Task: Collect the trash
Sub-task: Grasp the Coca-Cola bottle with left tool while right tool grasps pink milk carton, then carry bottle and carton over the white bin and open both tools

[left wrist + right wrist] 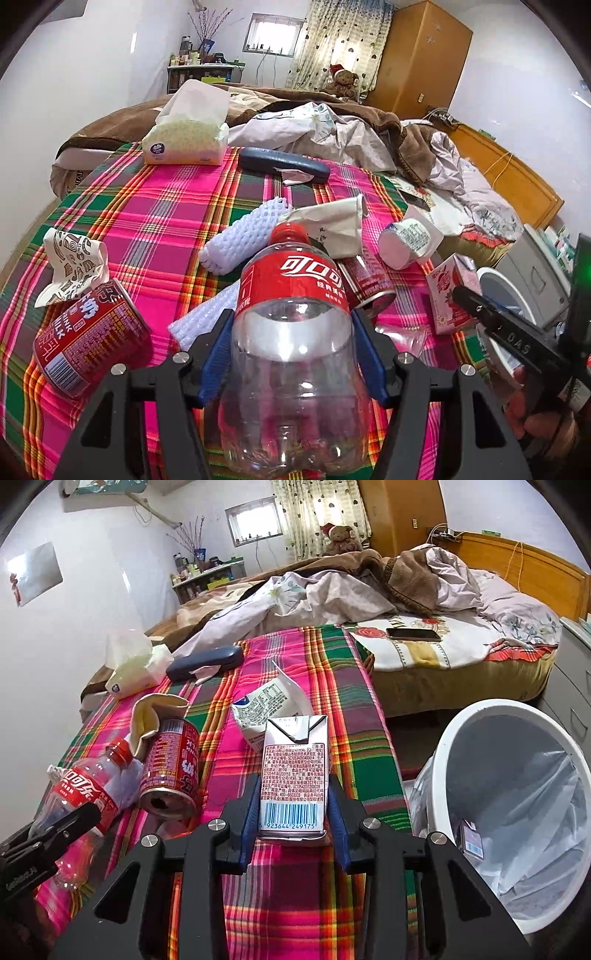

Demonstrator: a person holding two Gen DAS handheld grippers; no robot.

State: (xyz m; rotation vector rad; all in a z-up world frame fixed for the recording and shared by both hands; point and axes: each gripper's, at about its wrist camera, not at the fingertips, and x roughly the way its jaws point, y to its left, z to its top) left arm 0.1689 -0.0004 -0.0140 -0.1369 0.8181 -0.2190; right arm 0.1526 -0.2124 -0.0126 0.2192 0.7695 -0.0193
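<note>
Underfoot, so to speak, everything rests on a plaid cloth (177,199) of pink, green and orange spread over the near end of a bed. Beyond it lie a rumpled pale sheet (332,129) and a brown blanket (410,147). On the white floral cover farther right, a dark phone (413,634) lies flat. A wooden headboard (517,561) runs along the far right, a teddy bear (341,535) sits by the curtains (321,513), and a cluttered shelf (201,70) stands under the small window (271,35).

The left gripper (291,325) has its blue pads pressed on both sides of an empty cola bottle (295,314), jaws about half apart, cap pointing away. The right gripper (293,805) is clamped on a small drink carton (293,775), barcode toward the camera, jaws fairly narrow.

Other litter sits close around: a red milk can (88,339) at near left, a patterned paper scrap (72,264) just behind it, white foam netting (243,240) in the middle, a second red can (171,768) lying with its open end toward the camera, a white crumpled pouch (271,705) beyond the carton. A tissue pack (184,140) and a dark glasses case (284,164) sit at the far edge of the cloth.

The cloth's right edge drops off just beside the carton. Below it stands a white bin (458,738) lined with a clear bag, one small packet (472,840) inside. Between bed edge and bin the gap is narrow; grey drawers (576,686) crowd the far right.
</note>
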